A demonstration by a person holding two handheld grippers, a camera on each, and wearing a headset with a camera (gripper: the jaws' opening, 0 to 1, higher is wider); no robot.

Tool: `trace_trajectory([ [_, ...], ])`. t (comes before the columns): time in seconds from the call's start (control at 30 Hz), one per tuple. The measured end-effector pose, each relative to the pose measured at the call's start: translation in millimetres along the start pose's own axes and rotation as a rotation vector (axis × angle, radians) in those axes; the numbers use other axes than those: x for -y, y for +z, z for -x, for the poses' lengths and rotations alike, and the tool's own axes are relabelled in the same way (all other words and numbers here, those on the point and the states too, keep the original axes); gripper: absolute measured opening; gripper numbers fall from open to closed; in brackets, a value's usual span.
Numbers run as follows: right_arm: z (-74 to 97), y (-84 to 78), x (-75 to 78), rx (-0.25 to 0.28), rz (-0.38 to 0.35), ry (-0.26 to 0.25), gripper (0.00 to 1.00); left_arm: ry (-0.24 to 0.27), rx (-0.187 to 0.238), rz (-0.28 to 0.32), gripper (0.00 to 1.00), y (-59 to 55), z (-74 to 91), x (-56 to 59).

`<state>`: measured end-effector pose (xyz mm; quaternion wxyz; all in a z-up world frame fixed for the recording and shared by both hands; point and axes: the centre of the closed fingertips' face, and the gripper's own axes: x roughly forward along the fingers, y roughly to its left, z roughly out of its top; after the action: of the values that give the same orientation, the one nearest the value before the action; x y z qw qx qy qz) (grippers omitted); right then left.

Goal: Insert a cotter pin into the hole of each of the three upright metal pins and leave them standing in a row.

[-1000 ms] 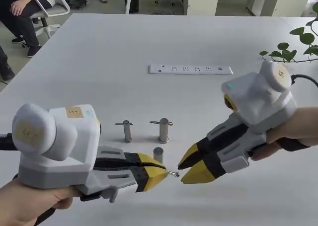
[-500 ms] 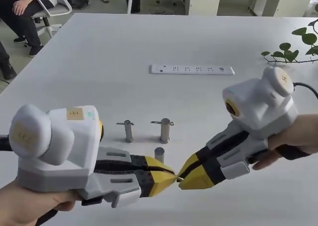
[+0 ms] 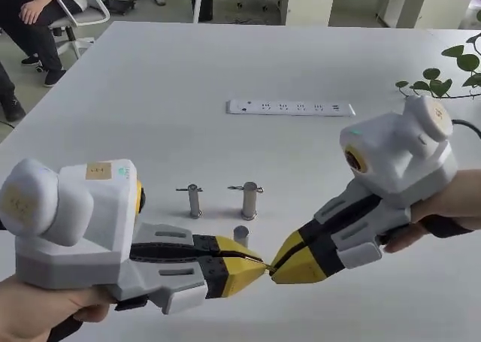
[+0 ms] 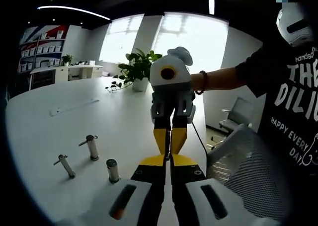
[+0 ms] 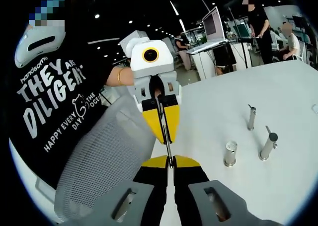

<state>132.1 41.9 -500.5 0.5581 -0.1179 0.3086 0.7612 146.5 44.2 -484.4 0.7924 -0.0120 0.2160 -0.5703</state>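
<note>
1. The left claw (image 3: 259, 266), held level from the left, is clamped on a thin silver cotter pin (image 3: 267, 265).
2. The right claw (image 3: 274, 268) slants down tip to tip with it, pinching the pin's other end just in front of a short grey upright metal pin (image 3: 240, 234).

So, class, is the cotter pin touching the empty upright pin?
Apart. Right gripper view: the cotter pin spans left gripper to right gripper, with bare table between it and the empty upright pin.

Open-plan office: white meeting table (image 3: 225, 64), power strip (image 3: 290, 107), swivel chair (image 3: 81, 16), potted plant (image 4: 138, 67), monitor (image 5: 212, 23).
</note>
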Motion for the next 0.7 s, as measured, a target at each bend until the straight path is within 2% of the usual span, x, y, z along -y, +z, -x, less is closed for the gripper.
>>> trace_trajectory([
  [0.2,0.3,-4.4,3.8,-0.057,0.046,-0.014,0.0,0.043,-0.034,-0.068,0.01,-5.2,-3.6,-3.9],
  [0.27,0.7,-7.4,5.8,-0.082,0.056,-0.022,0.0,0.087,-0.067,-0.11,0.0,-9.9,-2.9,-11.8],
  [0.3,1.0,-8.2,7.1,-0.088,0.058,-0.029,0.0,0.094,-0.071,-0.106,0.0,-11.7,-2.7,-13.7],
  [0.37,4.8,-14.1,15.7,-0.127,0.082,-0.062,0.0,0.069,-0.066,-0.078,0.0,-12.7,-1.8,-10.9],
  [0.43,6.8,-14.8,20.0,-0.12,0.069,-0.069,0.0,0.074,-0.063,-0.091,0.08,-13.1,-1.5,-10.7],
  [0.5,9.2,-17.5,25.5,-0.129,0.065,-0.089,0.0,0.077,-0.07,-0.096,0.09,-15.2,-1.5,-10.8],
  [0.7,14.8,-26.6,38.3,-0.187,0.077,-0.145,0.0,0.147,-0.067,-0.1,0.11,-20.4,-0.3,-25.1],
])
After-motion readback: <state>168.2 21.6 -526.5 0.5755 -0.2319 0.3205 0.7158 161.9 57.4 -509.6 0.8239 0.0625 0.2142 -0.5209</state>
